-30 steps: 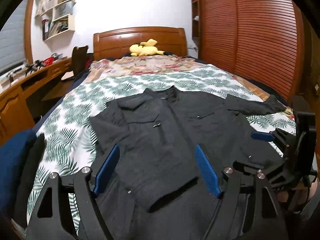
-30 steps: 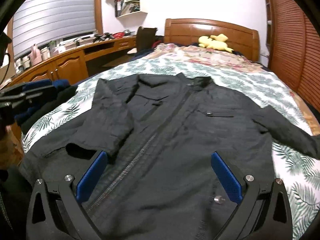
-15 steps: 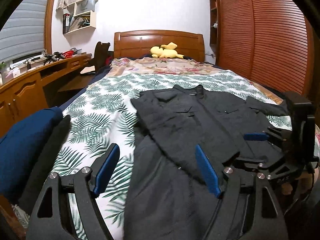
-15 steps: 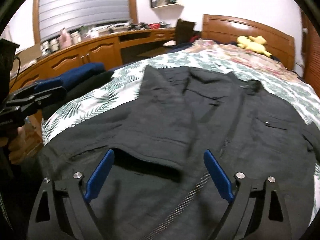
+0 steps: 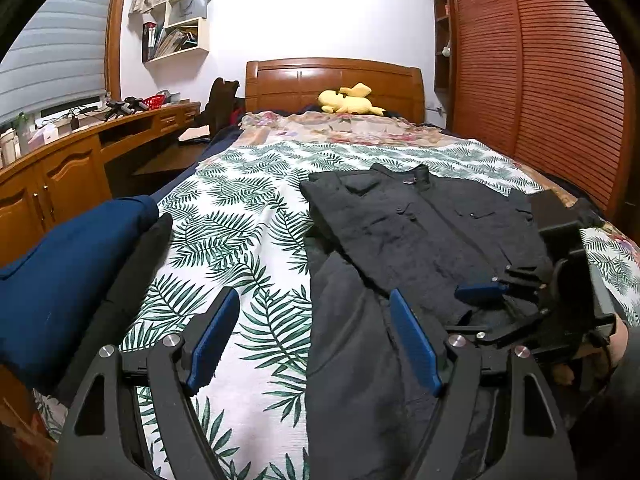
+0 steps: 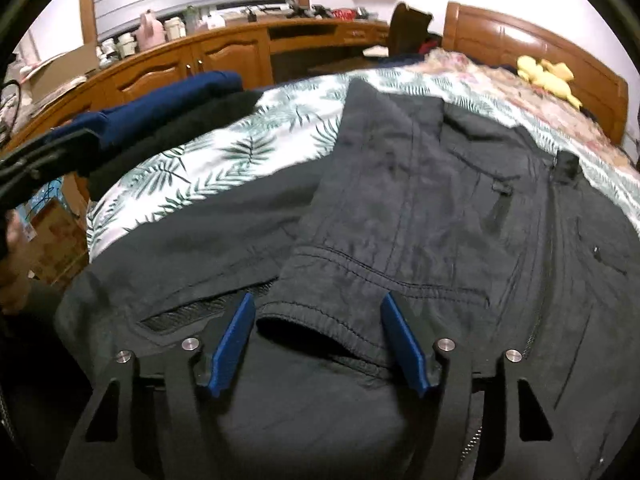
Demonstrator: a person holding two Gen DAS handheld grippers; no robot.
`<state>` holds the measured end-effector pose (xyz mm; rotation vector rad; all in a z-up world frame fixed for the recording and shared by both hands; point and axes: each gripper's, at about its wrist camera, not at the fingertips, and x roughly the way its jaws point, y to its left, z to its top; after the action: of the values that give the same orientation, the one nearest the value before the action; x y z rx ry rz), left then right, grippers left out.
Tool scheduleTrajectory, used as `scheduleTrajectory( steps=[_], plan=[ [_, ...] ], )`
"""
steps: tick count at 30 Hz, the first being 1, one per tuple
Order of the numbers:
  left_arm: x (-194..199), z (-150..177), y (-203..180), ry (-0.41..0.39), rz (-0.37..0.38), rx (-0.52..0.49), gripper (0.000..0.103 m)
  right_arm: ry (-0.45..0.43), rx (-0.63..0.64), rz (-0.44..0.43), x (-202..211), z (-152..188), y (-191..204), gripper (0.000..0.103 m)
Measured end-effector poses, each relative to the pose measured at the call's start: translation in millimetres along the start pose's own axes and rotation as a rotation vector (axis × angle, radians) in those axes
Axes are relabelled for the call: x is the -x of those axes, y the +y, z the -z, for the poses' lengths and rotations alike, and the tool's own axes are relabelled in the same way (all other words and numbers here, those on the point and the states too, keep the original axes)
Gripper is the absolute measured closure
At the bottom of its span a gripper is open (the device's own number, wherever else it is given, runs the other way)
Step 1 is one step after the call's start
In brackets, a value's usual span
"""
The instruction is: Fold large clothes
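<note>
Already partly folded: jacket (image 6: 460, 216) lay front-up on the bed (image 5: 248, 216), straight ahead of the right gripper (image 6: 316, 340) and ahead-right of the left gripper (image 5: 316, 344). One sleeve (image 6: 360, 240) lay across the chest, its cuff (image 6: 320, 316) just ahead of and between the right fingers (image 6: 232, 340), apparently below them and not pinched. Right jaws stood wide, holding nothing. Left jaws likewise wide and empty, over leaf-print bedding, the hem edge passing under the right-hand finger. Other sleeve stretched away to the far right of the left gripper, not yet brought in, as far as could be told. Judged about a third done: second sleeve to cross over, then sides and length to fold. Beyond the left gripper's left finger sat a blue bundle (image 5: 68, 264), clear of the work.
</note>
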<state>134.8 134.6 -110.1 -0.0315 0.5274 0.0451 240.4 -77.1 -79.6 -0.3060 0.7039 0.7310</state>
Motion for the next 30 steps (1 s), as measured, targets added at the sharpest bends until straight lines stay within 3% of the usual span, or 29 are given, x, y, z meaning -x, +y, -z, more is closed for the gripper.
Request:
scheduleTrajectory(
  steps=[3, 5, 7, 10, 14, 30],
  plan=[
    [0.2, 0.1, 1.0, 0.0, 0.001, 0.001, 0.025, 0.003, -0.015, 0.0, -5.9, -3.2, -4.2, 0.041],
    [0.3, -0.1, 1.1, -0.003, 0.002, -0.002, 0.025, 0.005, -0.01, 0.007, -7.9, -5.3, -4.3, 0.05],
    [0.3, -0.7, 1.9, -0.006, 0.006, -0.002, 0.025, 0.001, -0.001, 0.026, -4.4, -3.1, 1.1, 0.07],
    [-0.7, -0.9, -0.7, -0.004, 0.009, -0.005, 0.025, -0.023, 0.007, 0.031, 2.6, -2.5, 8.8, 0.091],
    [-4.0, -6.9, -10.2, -0.008, 0.025, -0.001, 0.025, -0.078, -0.007, 0.032, 28.6, 3.6, 9.7, 0.095],
    [-12.6, -18.7, -79.5, -0.022, 0.101, -0.076, 0.025, -0.342, -0.196, 0.125, 172.7, 51.9, -42.7, 0.096]
  ],
)
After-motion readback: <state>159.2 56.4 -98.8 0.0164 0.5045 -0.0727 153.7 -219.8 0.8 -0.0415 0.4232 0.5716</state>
